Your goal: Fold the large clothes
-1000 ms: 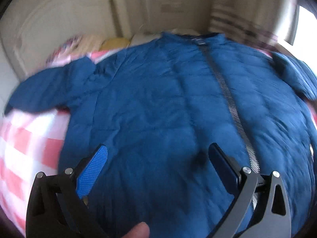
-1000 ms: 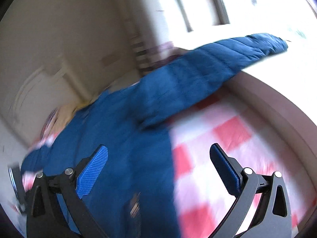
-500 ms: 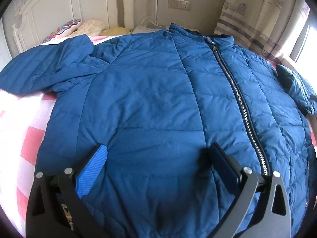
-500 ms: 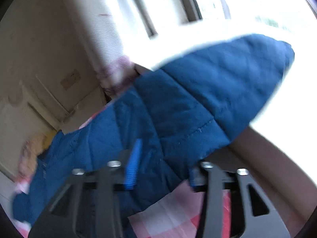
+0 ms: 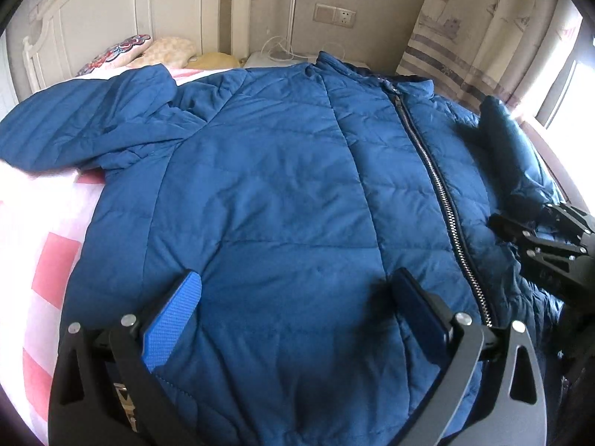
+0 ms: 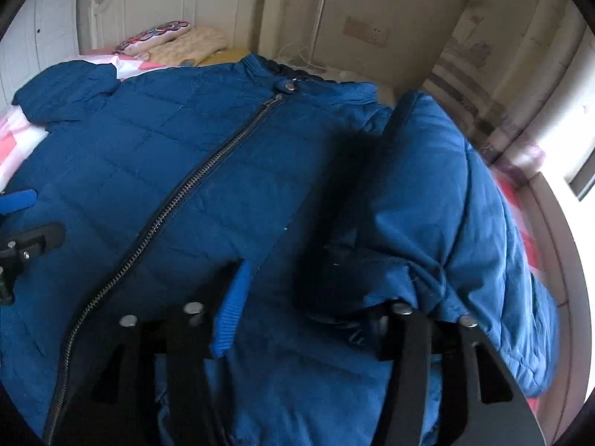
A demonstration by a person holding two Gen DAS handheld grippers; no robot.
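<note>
Hovering low over the hem is the left gripper (image 5: 297, 312), its blue-padded fingers (image 5: 174, 316) spread wide with nothing between them, the big navy quilted puffer jacket (image 5: 267, 186) lying flat beneath. That jacket covers most of the pink-and-white checked bedspread (image 5: 48, 245), collar up at 12 o'clock, silver zipper (image 5: 438, 193) closed from collar to hem. Bare bedspread shows only along the 9 o'clock side, below the spread left sleeve (image 5: 74, 130). Beyond the collar stand the white panelled headboard (image 5: 111, 26), a patterned pillow (image 5: 122, 52) and a wall socket plate (image 5: 334, 15); a striped curtain (image 5: 472, 44) hangs at 1 o'clock, with a bright window just past it.

Over at 3 o'clock in the left view, the right gripper (image 5: 539, 238) sits at the jacket's edge. From its own camera, the right gripper (image 6: 308, 319) has its fingers drawn partway in, pinching the bunched right sleeve (image 6: 438, 193), which lies doubled over the jacket's chest. The bed's curved pale edge (image 6: 557, 245) runs close along 3 o'clock, so room is tight there.
</note>
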